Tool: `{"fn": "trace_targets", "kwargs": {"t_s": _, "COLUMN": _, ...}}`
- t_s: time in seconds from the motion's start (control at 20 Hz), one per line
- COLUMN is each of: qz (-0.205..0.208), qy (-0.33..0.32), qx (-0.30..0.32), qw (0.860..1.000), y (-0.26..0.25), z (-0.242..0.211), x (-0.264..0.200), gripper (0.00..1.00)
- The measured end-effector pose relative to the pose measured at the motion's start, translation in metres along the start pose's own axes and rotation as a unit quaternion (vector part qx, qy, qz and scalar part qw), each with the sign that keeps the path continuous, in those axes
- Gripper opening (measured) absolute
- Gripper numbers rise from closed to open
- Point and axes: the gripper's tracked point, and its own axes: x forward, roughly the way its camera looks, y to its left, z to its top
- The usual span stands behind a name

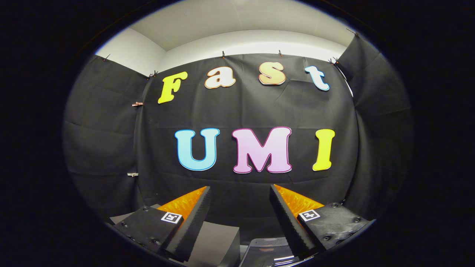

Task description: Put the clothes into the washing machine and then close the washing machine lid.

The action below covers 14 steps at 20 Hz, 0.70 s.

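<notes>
A black cloth booth wall [245,111] hangs across the whole background, clipped up under a pale band of wall and ceiling [237,26], with more dark cloth folding round on either side. And here is the gripper [240,193], held level and looking straight at that cloth, its two fingers spread wide apart with nothing at all between them, only empty air and the cloth beyond. It has hold of nothing. Down low, below and between the fingers, there is a grey box-shaped block with a flat top [217,241] under the gripper's left finger, and just beside it a dark glossy rounded surface with bright reflections [265,254], peeking up near the right finger. That could be part of the washing machine, but too little of it is visible to say so, and whether any lid is up or down cannot be told. As for the clothes, their whereabouts cannot be read from this angle either. So the relation that matters is plain enough: whatever the task needs lies beneath the gripper's line of sight, not ahead of it. The judgement here is that the gripper would have to tip downward before anything could be reached, whichever stage this happens to be.
</notes>
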Motion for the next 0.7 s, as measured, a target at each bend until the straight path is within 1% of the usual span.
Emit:
{"fn": "trace_targets", "kwargs": {"t_s": 0.4, "qz": 0.002, "qy": -0.001, "qx": -0.005, "qw": 1.000, "y": 0.005, "z": 0.002, "x": -0.001, "gripper": 0.99}}
{"fn": "trace_targets", "kwargs": {"t_s": 0.7, "qz": 0.007, "qy": -0.005, "qx": -0.008, "qw": 1.000, "y": 0.011, "z": 0.011, "x": 0.003, "gripper": 0.99}}
